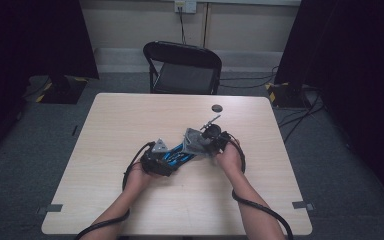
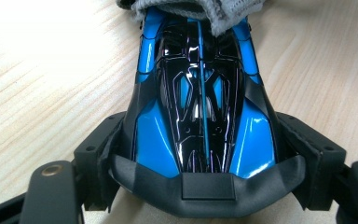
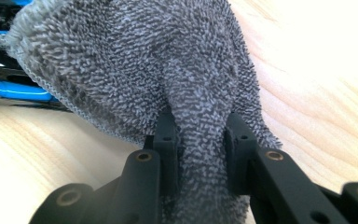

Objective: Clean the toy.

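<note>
- The left gripper (image 2: 200, 140) clamps the sides of a blue and black toy car (image 2: 200, 102), jaws spread wide around its body
- The car lies near the middle of the wooden table (image 1: 130, 120), its length running between the two hands
- The right gripper (image 3: 200, 140) pinches a fold of grey cloth (image 3: 144, 60) tightly between its jaws
- The cloth rests on the far end of the car, touching it
- A small dark round disc (image 1: 217, 108) lies apart on the table, toward the black chair (image 1: 182, 67)
</note>
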